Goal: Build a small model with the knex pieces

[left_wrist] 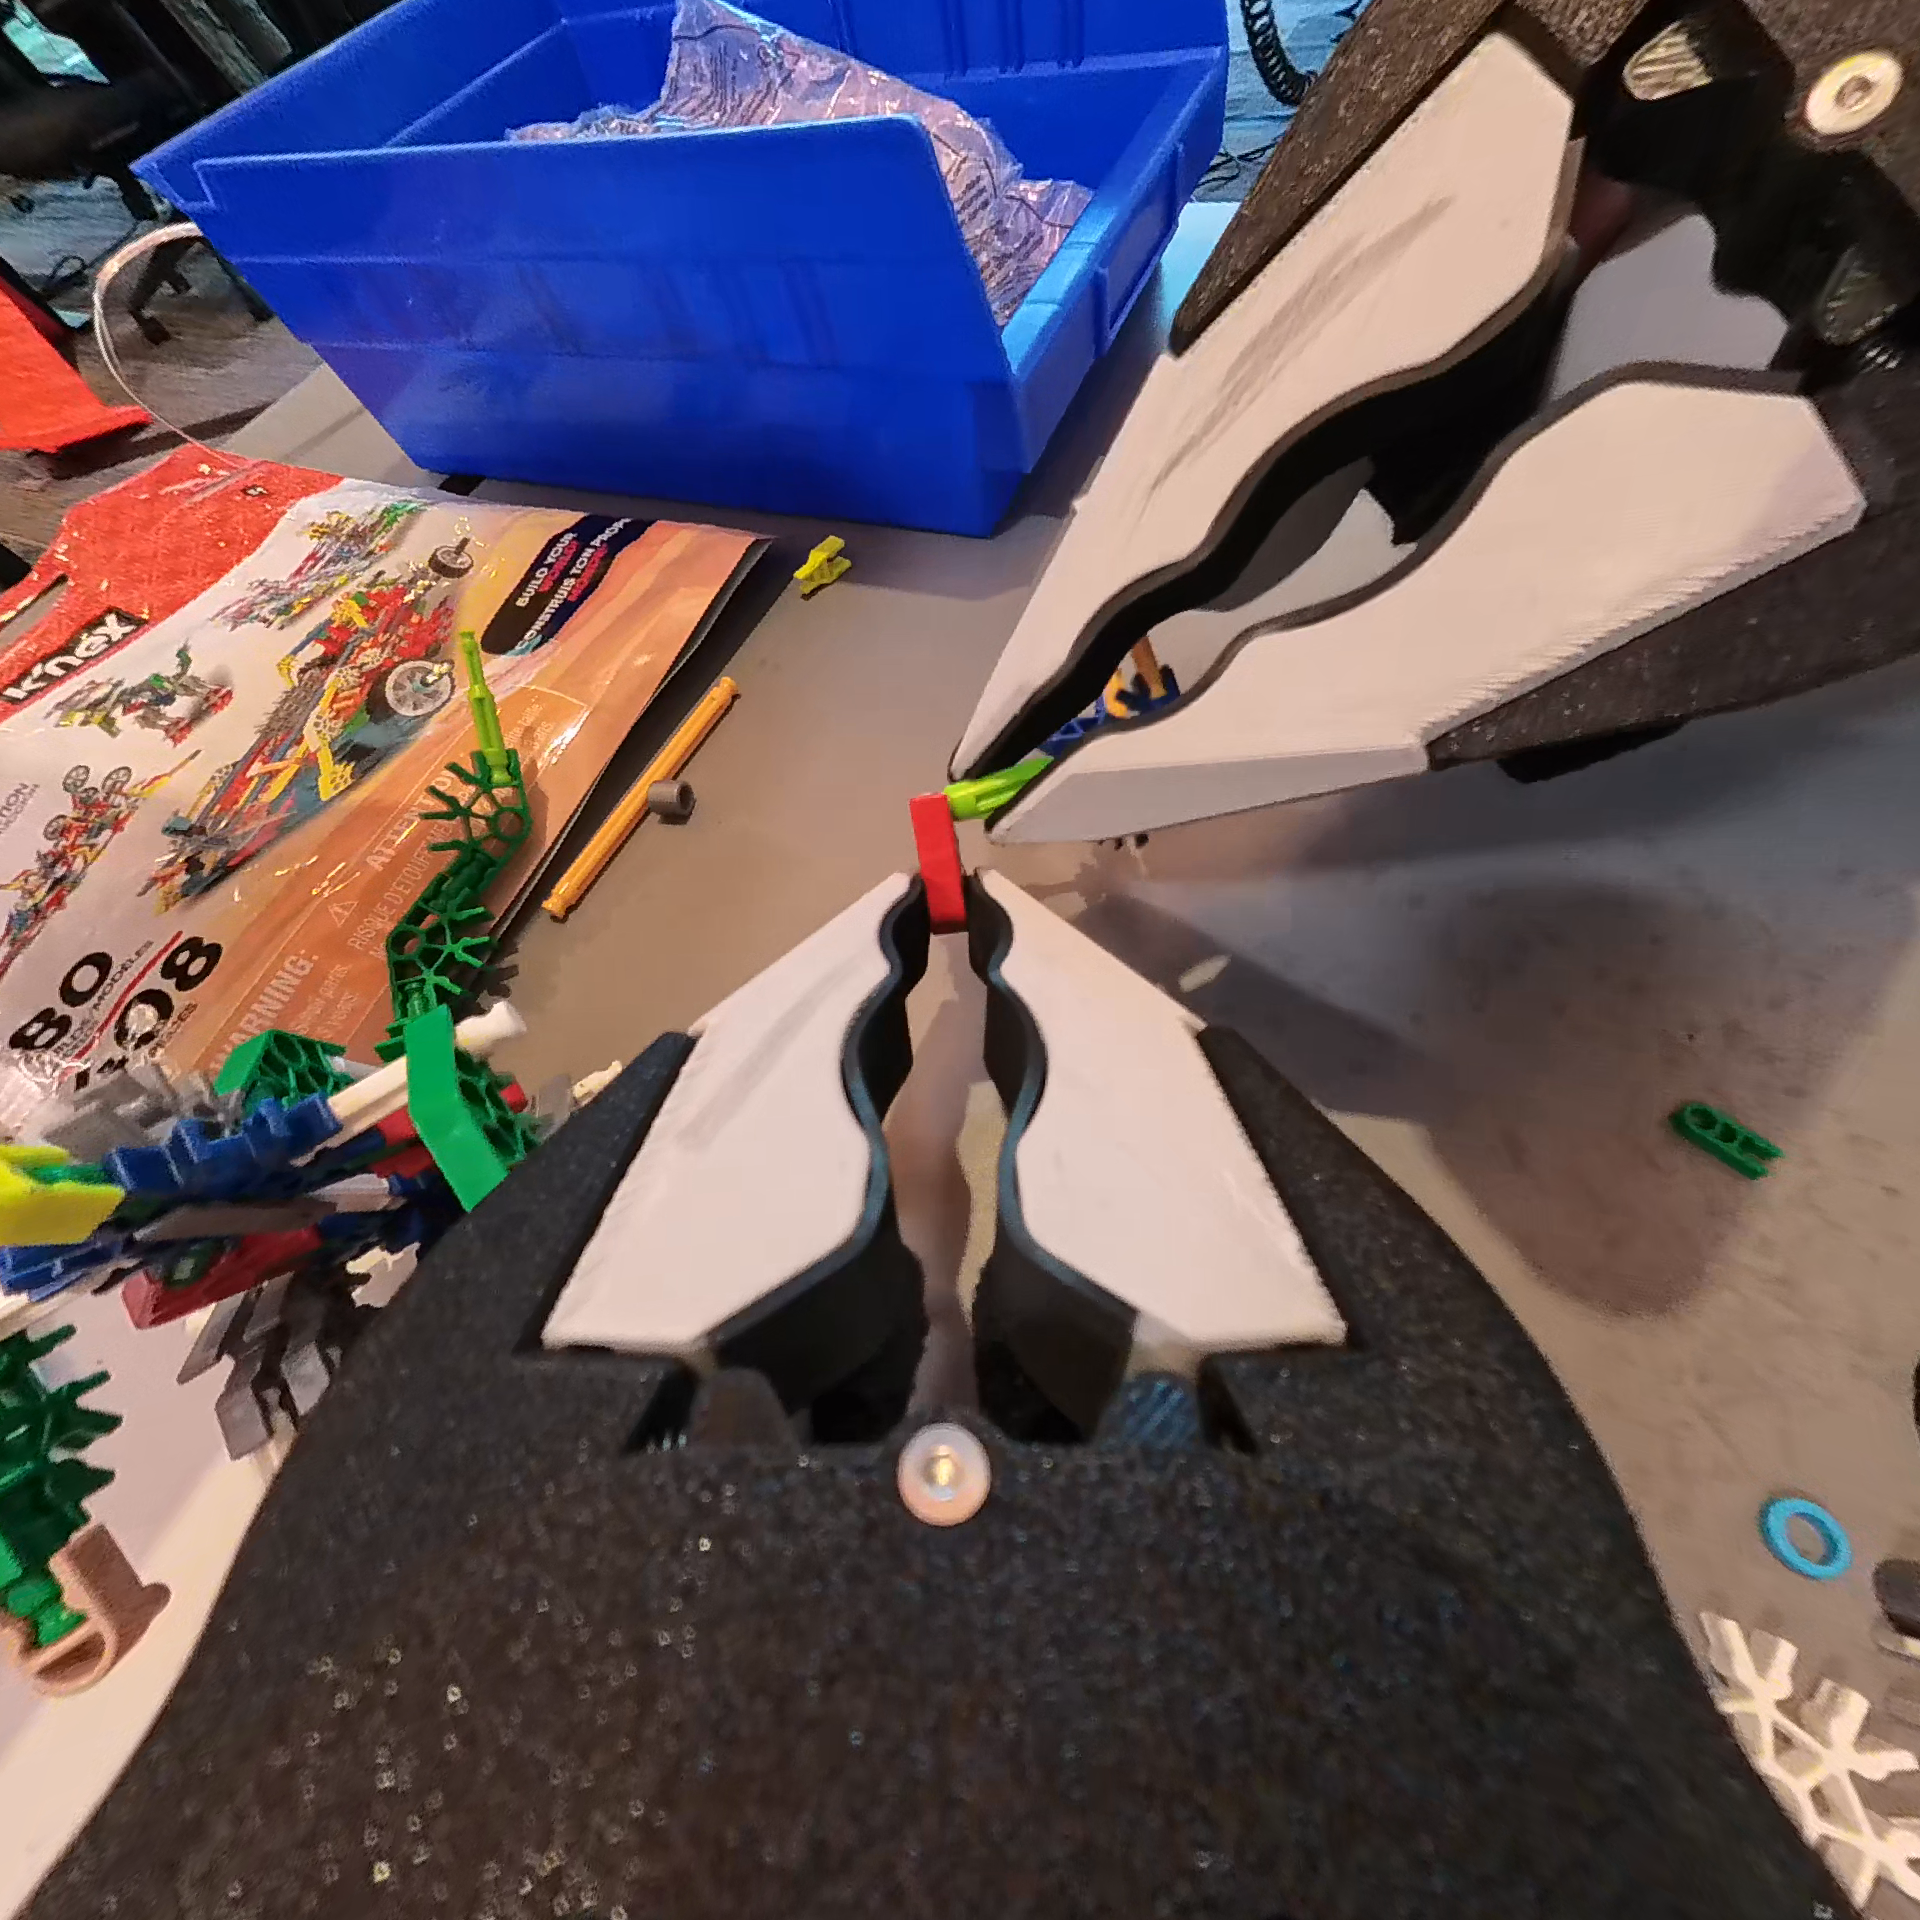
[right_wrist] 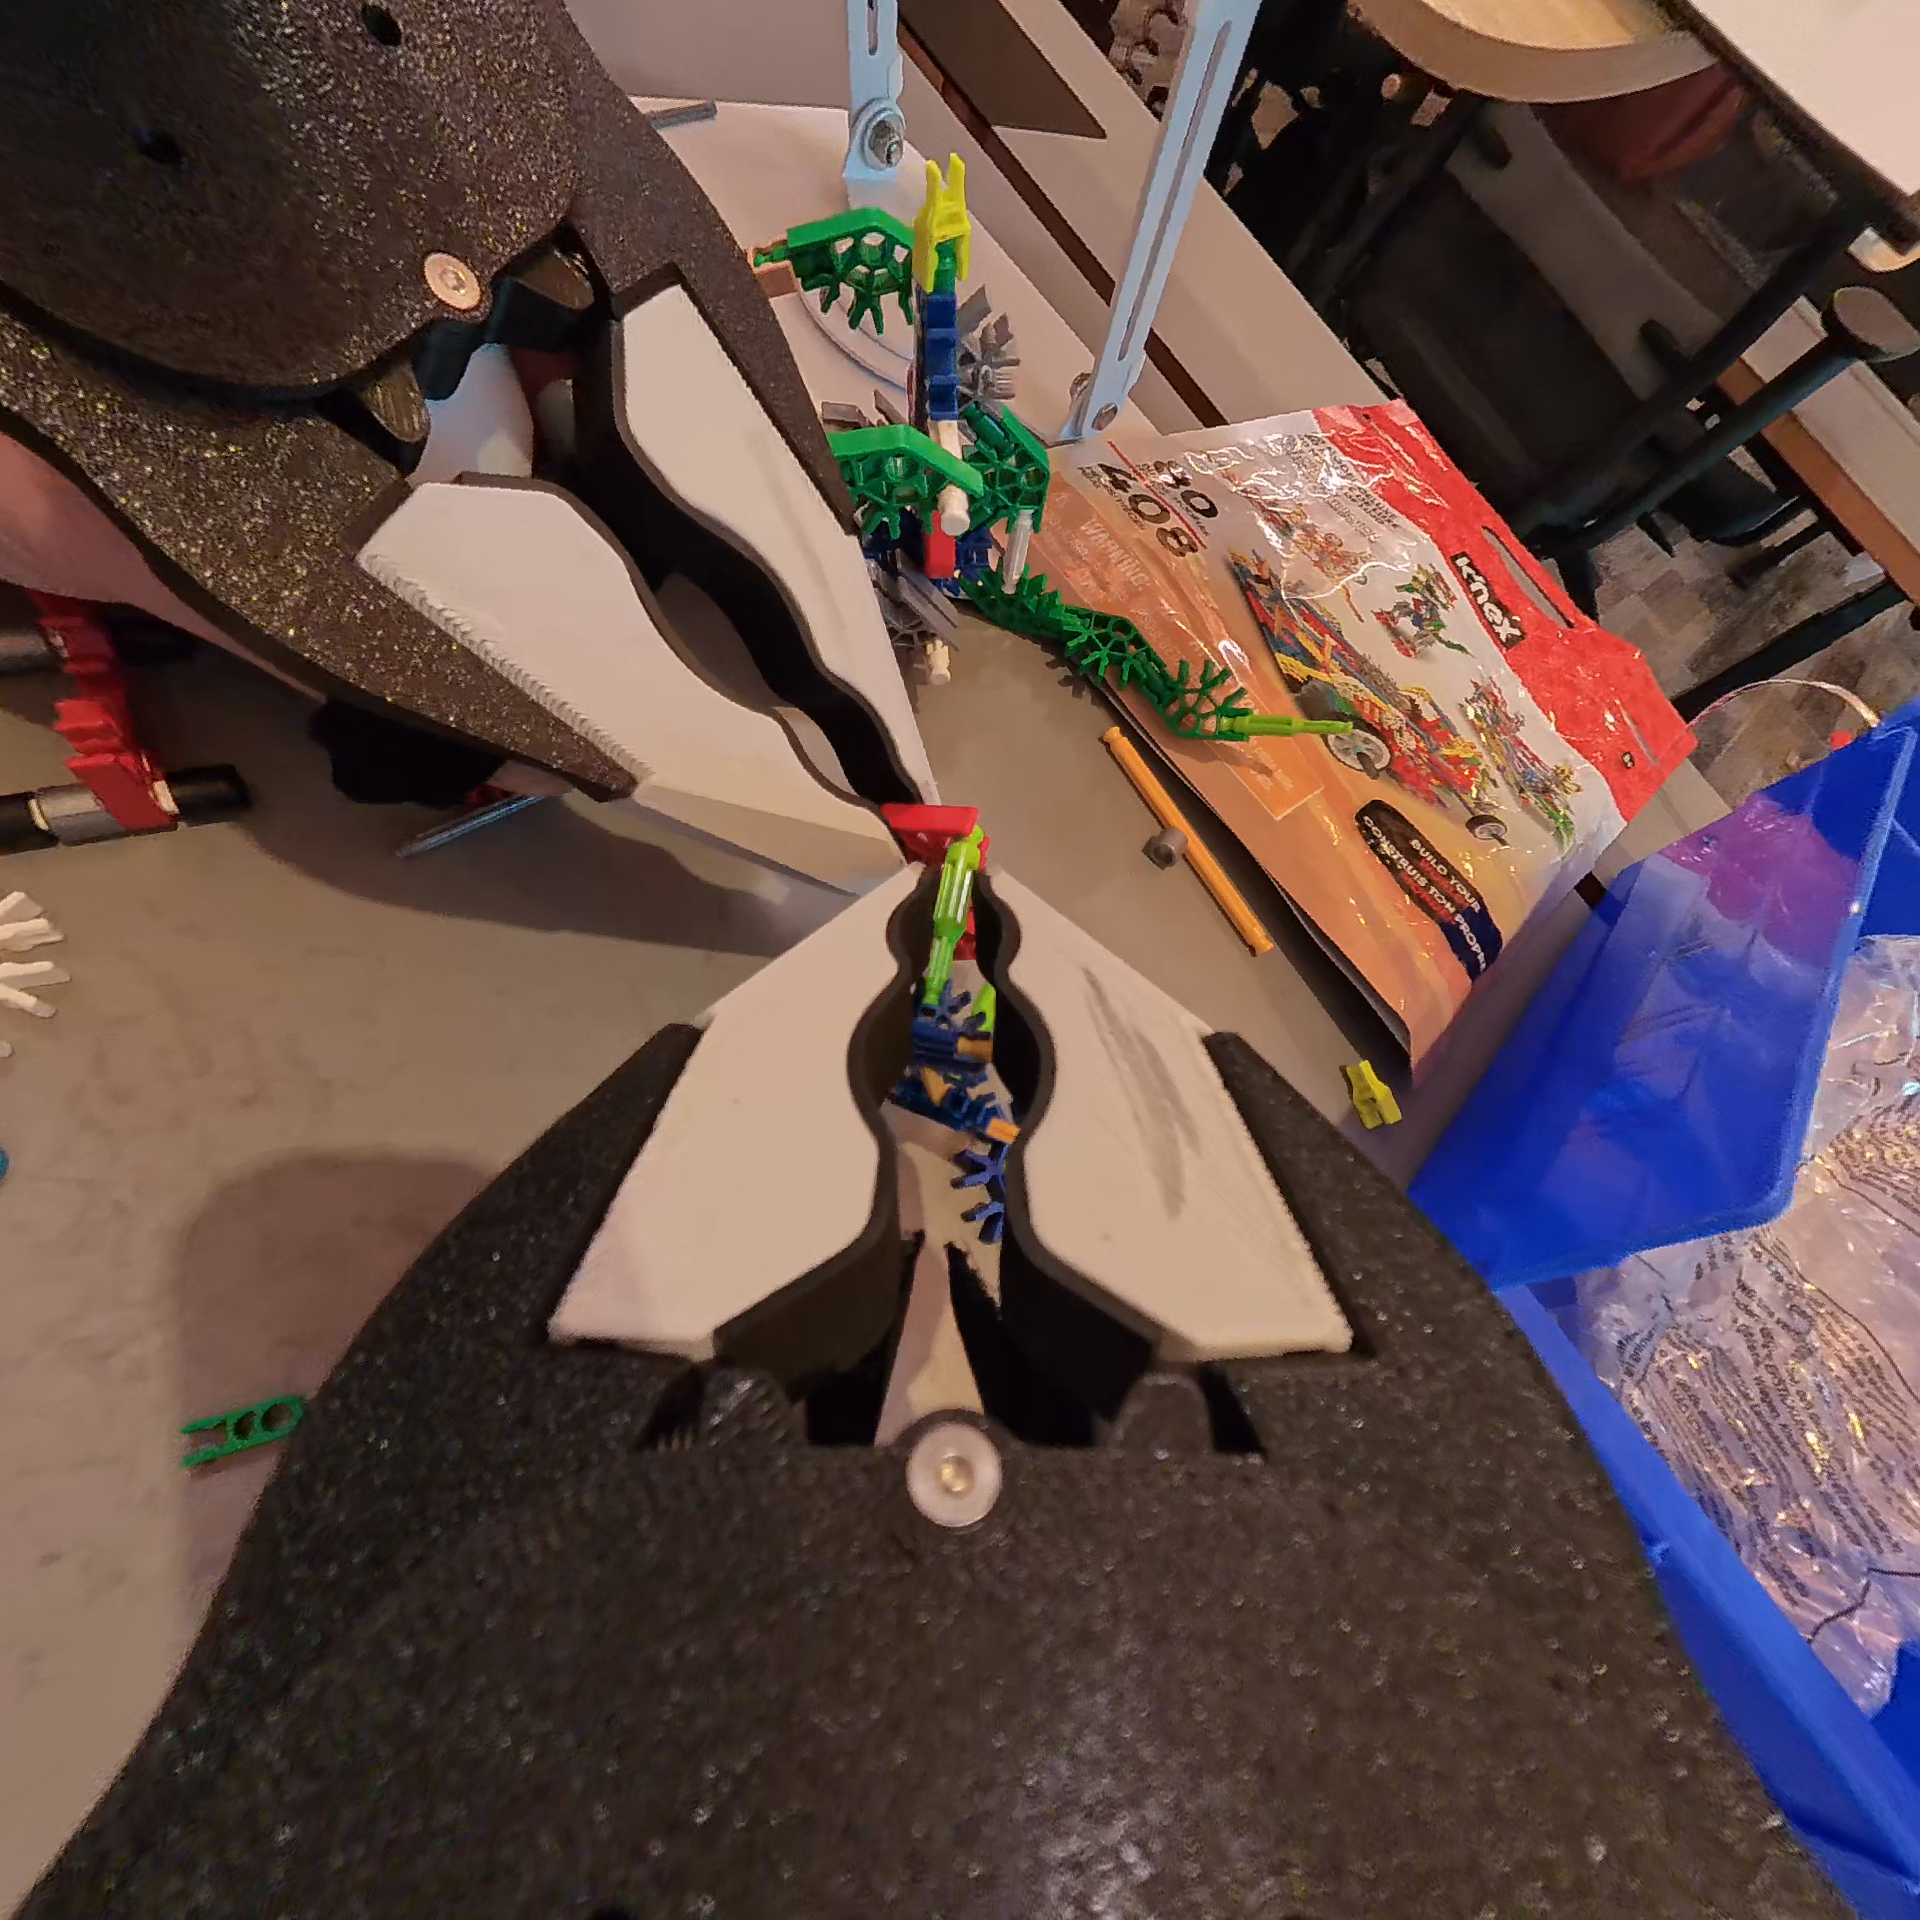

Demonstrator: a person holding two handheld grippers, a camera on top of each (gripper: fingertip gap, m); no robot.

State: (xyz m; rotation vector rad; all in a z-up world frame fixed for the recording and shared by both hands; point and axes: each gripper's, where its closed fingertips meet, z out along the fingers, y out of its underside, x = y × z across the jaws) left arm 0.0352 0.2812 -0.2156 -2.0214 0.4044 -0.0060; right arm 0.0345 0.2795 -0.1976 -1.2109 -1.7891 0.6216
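Left gripper (left_wrist: 943, 896): fingers clamped on red connector (left_wrist: 938, 858)
Right gripper (right_wrist: 951, 883): fingers clamped on lime rod (right_wrist: 954, 902), its tip touching the connector
Nearby: blue bin (left_wrist: 665, 312) on tabletop (left_wrist: 1455, 987)

Two wrist cams, close, facing opposite ways, shared red connector (left_wrist: 938, 868) betw them

I see printed words and big numbers on the shiny red and orange toy bag (left_wrist: 260, 748) on the worktop (left_wrist: 1351, 987).
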